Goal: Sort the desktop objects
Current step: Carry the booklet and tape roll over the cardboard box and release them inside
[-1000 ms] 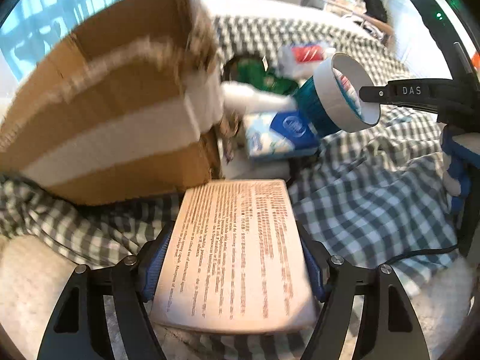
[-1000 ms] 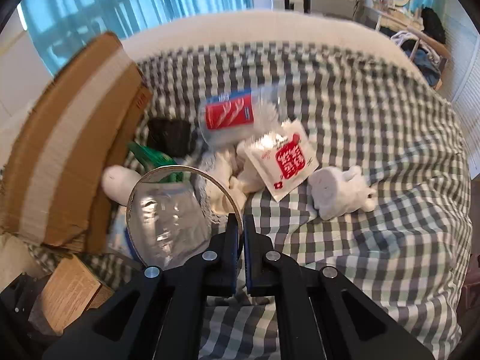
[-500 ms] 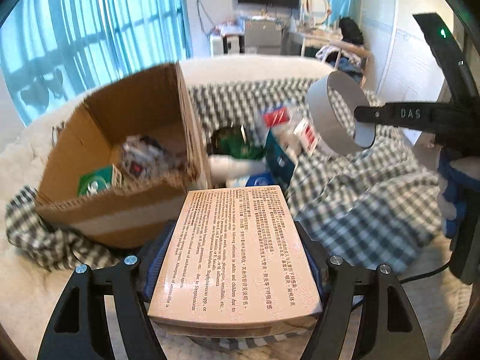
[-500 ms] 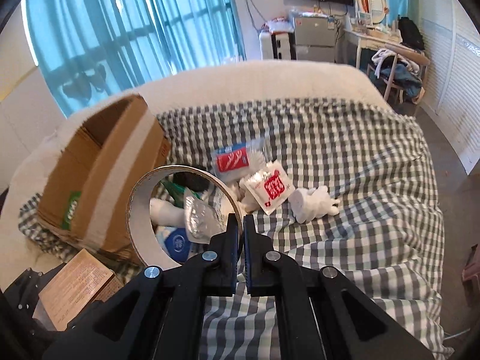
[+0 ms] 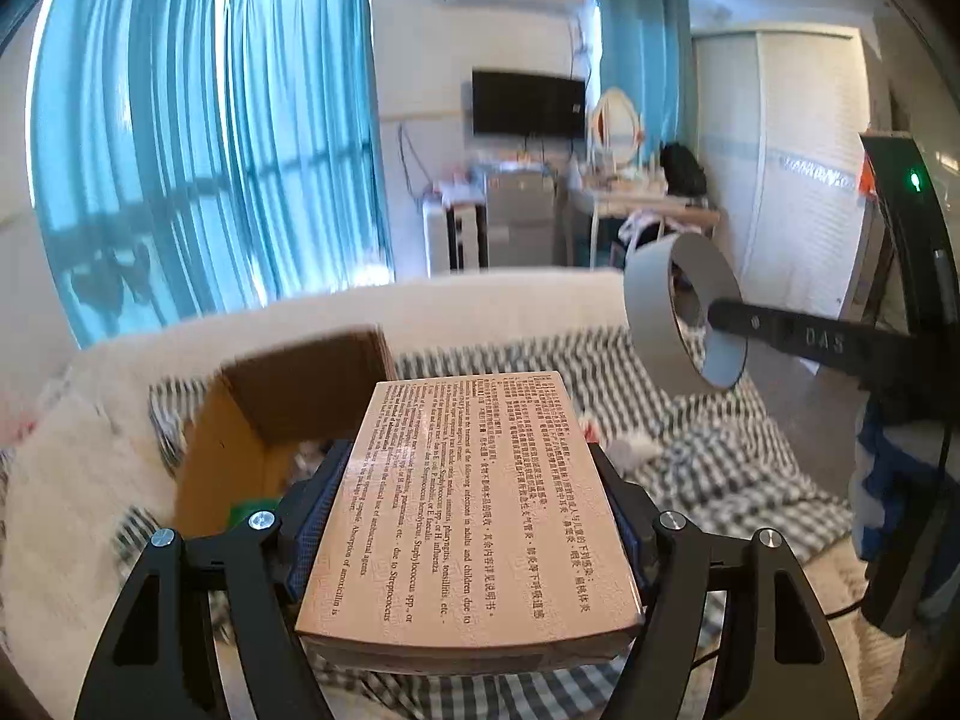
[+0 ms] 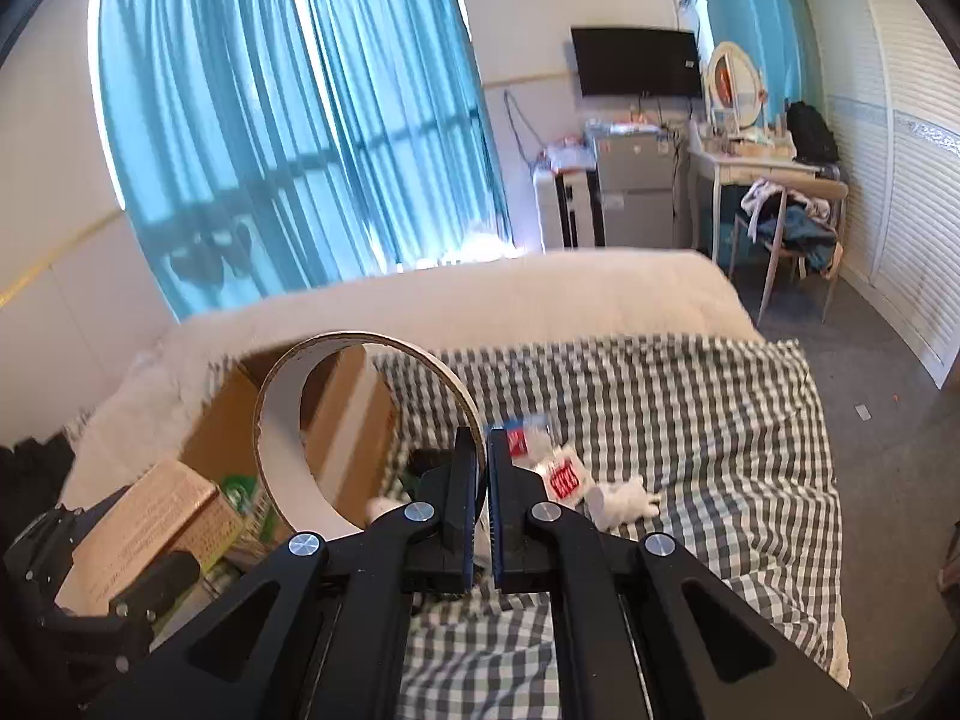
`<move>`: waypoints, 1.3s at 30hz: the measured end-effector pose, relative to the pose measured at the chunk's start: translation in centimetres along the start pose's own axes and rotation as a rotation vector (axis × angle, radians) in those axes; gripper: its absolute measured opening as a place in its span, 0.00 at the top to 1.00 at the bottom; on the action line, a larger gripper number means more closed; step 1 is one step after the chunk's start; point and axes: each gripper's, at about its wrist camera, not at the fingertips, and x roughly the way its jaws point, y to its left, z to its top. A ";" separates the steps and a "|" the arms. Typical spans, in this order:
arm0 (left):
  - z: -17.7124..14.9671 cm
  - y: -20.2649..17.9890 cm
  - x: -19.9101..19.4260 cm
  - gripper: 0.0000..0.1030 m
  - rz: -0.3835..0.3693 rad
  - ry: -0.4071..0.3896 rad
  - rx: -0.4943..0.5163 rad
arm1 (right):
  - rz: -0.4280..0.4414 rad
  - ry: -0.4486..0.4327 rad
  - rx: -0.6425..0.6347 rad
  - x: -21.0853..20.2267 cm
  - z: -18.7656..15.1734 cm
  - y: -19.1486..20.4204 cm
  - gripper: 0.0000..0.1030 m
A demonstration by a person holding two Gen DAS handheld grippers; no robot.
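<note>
— What is the left claw [image 5: 474, 516] doing?
— Its jaws stand wide, clamped on the sides of a flat tan box [image 5: 474, 504] printed with text, held above the open cardboard carton [image 5: 282, 414].
— And the right claw [image 6: 483, 480]?
— Nearly pressed together, pinching the thin wall of a tape roll [image 6: 360, 432], ring upright to its left.
— What lies beyond?
— A checked blanket [image 6: 690, 420] on the bed, with a red-labelled packet [image 6: 561, 480] and a small white toy [image 6: 621, 501] on it.

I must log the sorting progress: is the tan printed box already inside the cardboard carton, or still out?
Out. The tan printed box is clamped in the left gripper, above the cardboard carton.
</note>
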 end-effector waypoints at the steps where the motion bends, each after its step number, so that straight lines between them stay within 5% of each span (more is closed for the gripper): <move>1: 0.4 0.1 -0.4 0.27 0.000 -0.018 0.004 | 0.002 -0.016 0.003 -0.7 0.2 0.1 0.97; 17: 3.3 6.4 -4.4 0.27 0.103 -0.181 -0.039 | 0.033 -0.180 -0.031 -5.1 4.2 5.4 0.97; 28: 3.4 12.6 -2.3 0.27 0.228 -0.186 -0.107 | 0.152 -0.151 -0.101 -0.3 4.9 11.1 0.97; 39: 3.1 15.2 3.0 0.27 0.278 -0.129 -0.145 | 0.211 -0.096 -0.149 6.1 5.3 13.5 0.97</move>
